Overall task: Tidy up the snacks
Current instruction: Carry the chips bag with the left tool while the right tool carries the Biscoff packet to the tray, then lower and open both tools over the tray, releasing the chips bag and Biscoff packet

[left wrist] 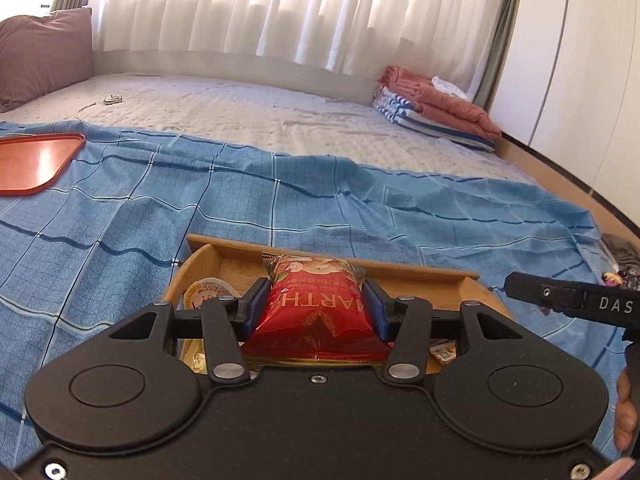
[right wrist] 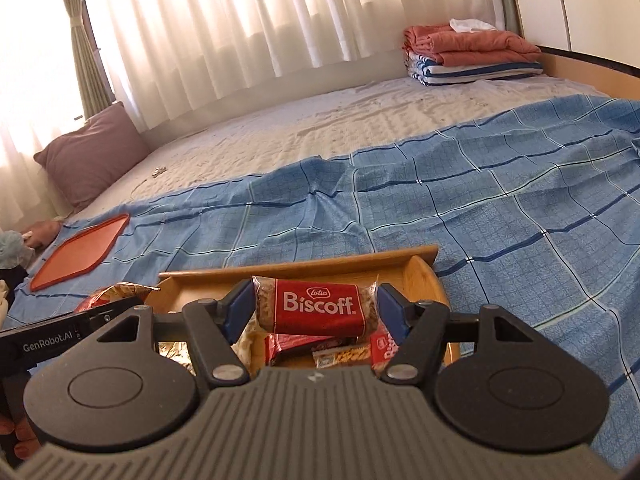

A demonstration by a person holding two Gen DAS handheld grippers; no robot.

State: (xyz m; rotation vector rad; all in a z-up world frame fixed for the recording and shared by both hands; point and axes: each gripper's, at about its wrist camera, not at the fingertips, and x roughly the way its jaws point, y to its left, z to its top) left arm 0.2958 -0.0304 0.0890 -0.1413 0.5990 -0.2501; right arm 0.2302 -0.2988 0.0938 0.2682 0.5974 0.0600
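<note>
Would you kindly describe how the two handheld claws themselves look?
Both claws share black linkage arms, silver pivot rivets, round disc housings and blue pads. The left claw has a smooth black base; the right claw has a ribbed grey one. White lettering marks their sides. Bare fingers show, no cables.

Left wrist view: low over the bed, close behind the wooden tray, facing the curtains at 12 o'clock. Right wrist view: equally low and close, angled toward 11 o'clock. Shared by both: wooden tray, blue checked sheet, orange tray near 10 o'clock, pillow, folded blankets.
</note>
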